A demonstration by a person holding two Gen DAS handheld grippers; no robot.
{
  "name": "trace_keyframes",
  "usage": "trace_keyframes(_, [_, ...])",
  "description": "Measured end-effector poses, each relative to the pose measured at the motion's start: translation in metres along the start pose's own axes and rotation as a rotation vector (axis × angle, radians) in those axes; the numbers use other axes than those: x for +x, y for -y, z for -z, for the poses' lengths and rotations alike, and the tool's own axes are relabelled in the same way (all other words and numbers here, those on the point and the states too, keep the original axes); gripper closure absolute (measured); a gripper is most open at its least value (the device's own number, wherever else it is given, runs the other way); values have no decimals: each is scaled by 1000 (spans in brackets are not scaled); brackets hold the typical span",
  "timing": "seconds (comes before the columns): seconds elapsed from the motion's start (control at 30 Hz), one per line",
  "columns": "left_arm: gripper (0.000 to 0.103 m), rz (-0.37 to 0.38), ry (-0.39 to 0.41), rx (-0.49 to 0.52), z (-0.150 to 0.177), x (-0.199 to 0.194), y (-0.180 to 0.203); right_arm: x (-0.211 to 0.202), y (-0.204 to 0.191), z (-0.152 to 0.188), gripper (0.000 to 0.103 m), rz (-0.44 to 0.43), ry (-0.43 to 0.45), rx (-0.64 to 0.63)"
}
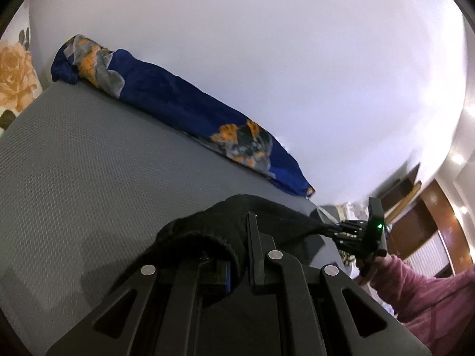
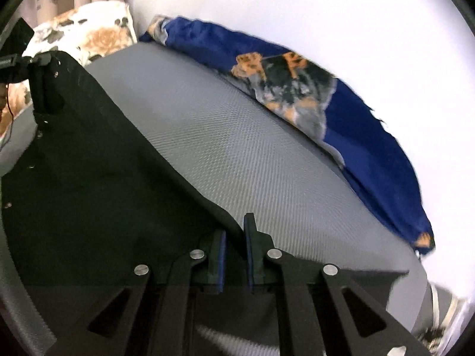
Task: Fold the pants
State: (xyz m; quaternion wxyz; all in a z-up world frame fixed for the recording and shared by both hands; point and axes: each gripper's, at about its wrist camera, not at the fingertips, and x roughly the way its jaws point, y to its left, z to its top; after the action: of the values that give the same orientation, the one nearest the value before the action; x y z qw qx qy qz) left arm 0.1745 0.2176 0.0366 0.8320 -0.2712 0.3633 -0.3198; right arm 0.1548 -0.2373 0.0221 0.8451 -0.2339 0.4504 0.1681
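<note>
**Pants (image 2: 89,163) pinched at 2 spots above the bed (image 2: 237,148)**

Starting with the left claw (image 1: 237,243): shut tight on a bunched bit of the black cloth, with some of it flopped over 1 finger. Gripped that way, most likely, so the soft cloth cannot slip out while lifted.

Moving to the right claw (image 2: 236,234): closed down narrow on a thin edge of the same cloth, with that edge running right between the 2 blue pads. Tipped downward toward the bed. Held by a hand in a pink sleeve (image 1: 421,296), seen from the left side.

Looking out from the claws: stretched between both grips like a dark sheet, raised at the top edge and sagging down toward the grey bed. Hard to tell how much of the lower part rests on the bed. Kept apart, probably, to pull the cloth flat and smooth before laying 1 half over the other.

Looking further out: plenty of bare grey bed beyond the cloth, good room for a fold. Pushed up against the white wall (image 1: 267,44), well away from the claws, a rolled blue blanket (image 2: 371,148) with a dog picture. Tucked in the far corner, a flowered pillow (image 2: 89,35). Both out of the way, so nothing to snag on.

Seems like an early step of the fold: gripped and pulled tight, not yet laid over.
</note>
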Motion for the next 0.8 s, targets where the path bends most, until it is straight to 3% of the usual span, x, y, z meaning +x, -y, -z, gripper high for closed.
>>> trace_keyframes(0.13, [95, 9, -36, 9, 29, -23, 14, -30, -25, 34, 95, -6, -11, 40])
trace_keyframes(0.33, [93, -22, -144, -9, 88, -46, 15, -34, -63, 90, 95, -75, -79, 116])
trace_keyframes(0.57, [89, -141, -304, -47, 147, -38, -1, 2, -87, 129, 97, -122, -160, 162])
trace_keyframes(0.8, [83, -257, -378, -28, 169, -31, 4, 22, -92, 136, 97, -117, -173, 174])
